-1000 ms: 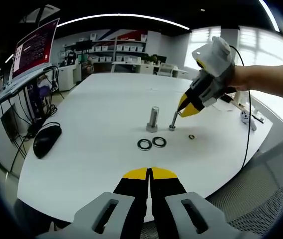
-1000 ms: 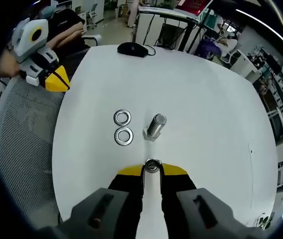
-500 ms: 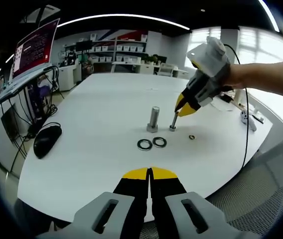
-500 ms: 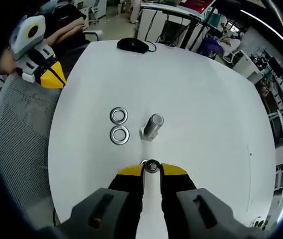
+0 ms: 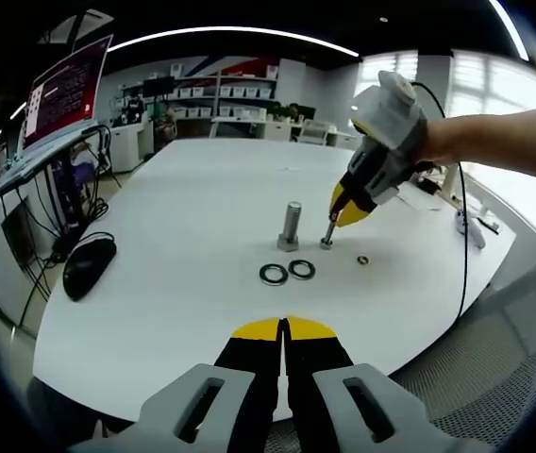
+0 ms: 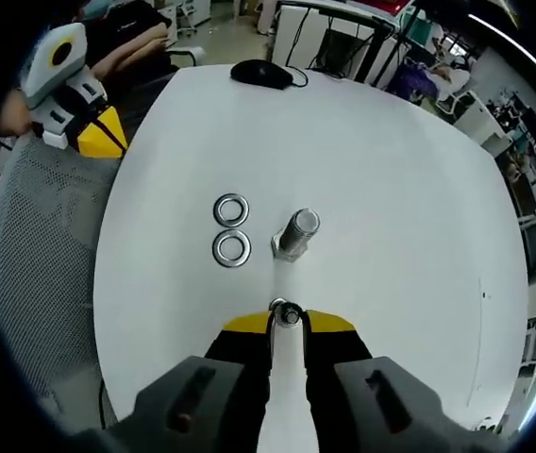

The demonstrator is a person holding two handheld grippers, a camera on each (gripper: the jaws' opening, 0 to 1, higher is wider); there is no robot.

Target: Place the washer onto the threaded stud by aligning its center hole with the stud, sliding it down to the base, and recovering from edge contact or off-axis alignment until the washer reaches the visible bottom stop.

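In the right gripper view my right gripper (image 6: 288,322) is shut on a small silver washer (image 6: 288,314), pinched between the yellow tips. In the left gripper view the right gripper (image 5: 342,213) hangs tilted right over the top of the thin threaded stud (image 5: 327,232), which stands upright on the white table (image 5: 183,198). Whether the washer touches the stud I cannot tell. My left gripper (image 5: 285,327) is shut on nothing near the table's front edge, and shows as the left gripper (image 6: 98,142) at the upper left.
A thick bolt (image 5: 291,225) (image 6: 296,233) stands beside the stud. Two large washers (image 5: 274,274) (image 5: 302,269) lie flat in front of it, also seen as washers (image 6: 231,209) (image 6: 232,248). A small ring (image 5: 363,259) lies right of the stud. A black mouse (image 5: 89,264) sits far left.
The right gripper has come down and to the left, from beside the thin stud to just over its top, with the washer still held. The left gripper has stayed put.
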